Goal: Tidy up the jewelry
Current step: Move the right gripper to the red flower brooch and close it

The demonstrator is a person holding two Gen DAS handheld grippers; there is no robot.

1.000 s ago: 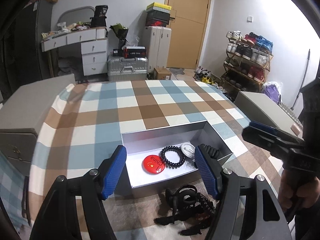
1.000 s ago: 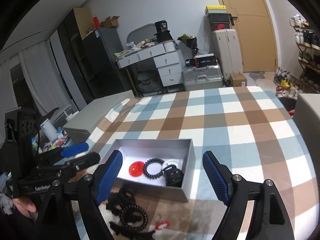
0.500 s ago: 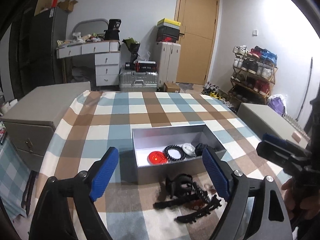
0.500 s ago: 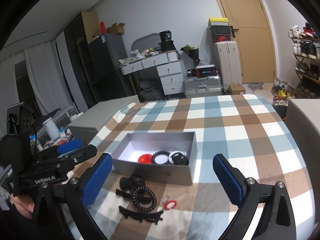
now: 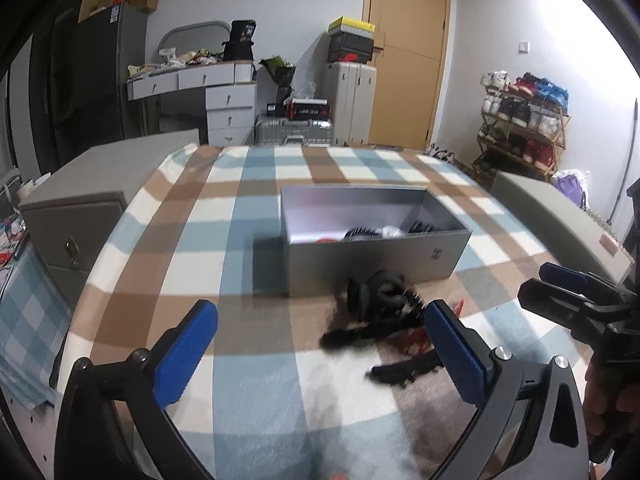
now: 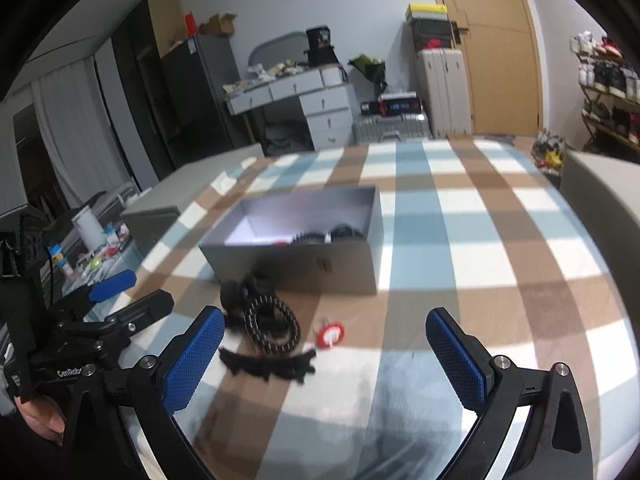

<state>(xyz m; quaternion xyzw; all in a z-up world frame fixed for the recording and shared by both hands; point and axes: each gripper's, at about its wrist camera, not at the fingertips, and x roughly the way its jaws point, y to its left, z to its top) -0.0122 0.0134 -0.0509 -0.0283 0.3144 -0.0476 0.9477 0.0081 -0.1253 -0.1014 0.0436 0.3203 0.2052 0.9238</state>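
Note:
A grey open box (image 5: 376,256) (image 6: 304,264) stands on the checked tablecloth (image 5: 256,184) and holds a red badge, a black bead bracelet and other small pieces. In front of it lies a pile of black hair clips and coiled ties (image 5: 384,320) (image 6: 268,324), with a small red and white item (image 6: 331,333) beside it. My left gripper (image 5: 320,356) is open and empty, low over the cloth in front of the pile. My right gripper (image 6: 322,356) is open and empty, to the right of the pile.
Grey cabinets stand on the left (image 5: 72,216) and right (image 5: 552,216) of the table. A desk (image 5: 200,80), suitcases (image 5: 352,104), a door and a shoe rack (image 5: 520,120) line the room behind.
Both grippers have pulled back from over the box and dropped lower, toward the table's near edge. The box and pile now lie further ahead. Both stay open and empty.

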